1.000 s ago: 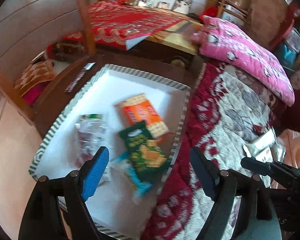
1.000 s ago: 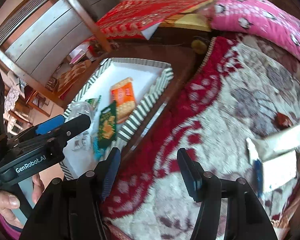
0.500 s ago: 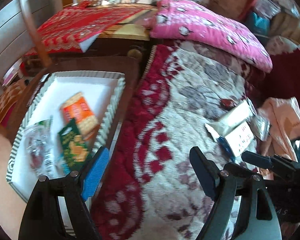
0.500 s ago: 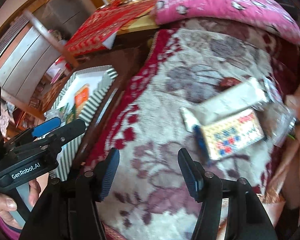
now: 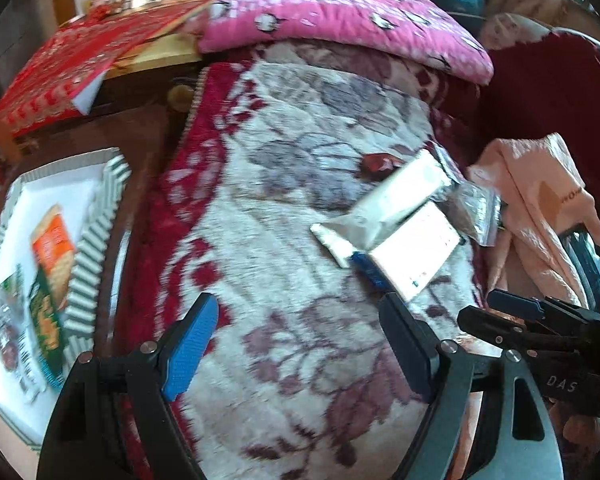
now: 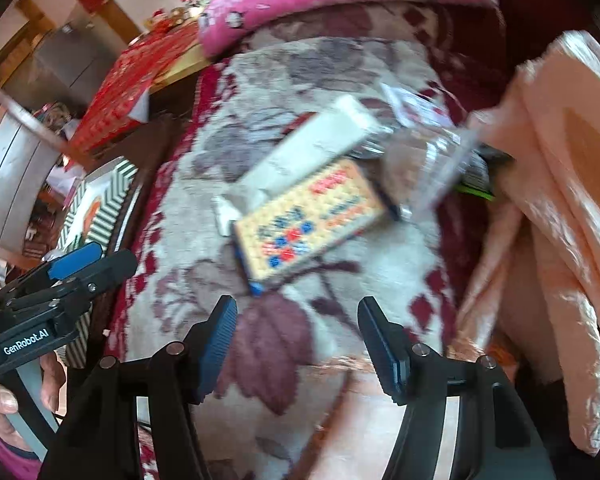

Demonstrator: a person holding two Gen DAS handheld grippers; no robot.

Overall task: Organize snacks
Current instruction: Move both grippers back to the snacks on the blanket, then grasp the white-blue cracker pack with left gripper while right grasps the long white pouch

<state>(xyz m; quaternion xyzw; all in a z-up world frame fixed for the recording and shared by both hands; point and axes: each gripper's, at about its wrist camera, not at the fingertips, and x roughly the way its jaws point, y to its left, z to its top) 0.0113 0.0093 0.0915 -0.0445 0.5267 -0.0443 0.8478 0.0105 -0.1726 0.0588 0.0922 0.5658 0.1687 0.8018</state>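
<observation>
A striped white tray (image 5: 100, 216) at the left holds an orange cracker pack (image 5: 52, 240), a green cracker pack (image 5: 46, 320) and a clear bag (image 5: 4, 332). On the flowered blanket lie a cracker pack with blue edge (image 6: 308, 220) (image 5: 412, 256), a long white pack (image 6: 312, 144) (image 5: 392, 200) and a clear bag (image 6: 432, 168) (image 5: 476, 212). My left gripper (image 5: 300, 340) is open and empty above the blanket. My right gripper (image 6: 298, 336) is open and empty, just short of the cracker pack.
A pink quilt (image 5: 340, 12) lies at the back of the blanket (image 5: 292, 168). A peach cloth (image 6: 560, 208) is bunched at the right. A red-covered table (image 5: 72, 64) stands behind the tray. The left gripper (image 6: 60, 280) shows at the left of the right wrist view.
Both grippers have swung right, away from the tray and over the blanket. The loose packs now lie straight ahead of the right gripper, closer than before. Both stay open.
</observation>
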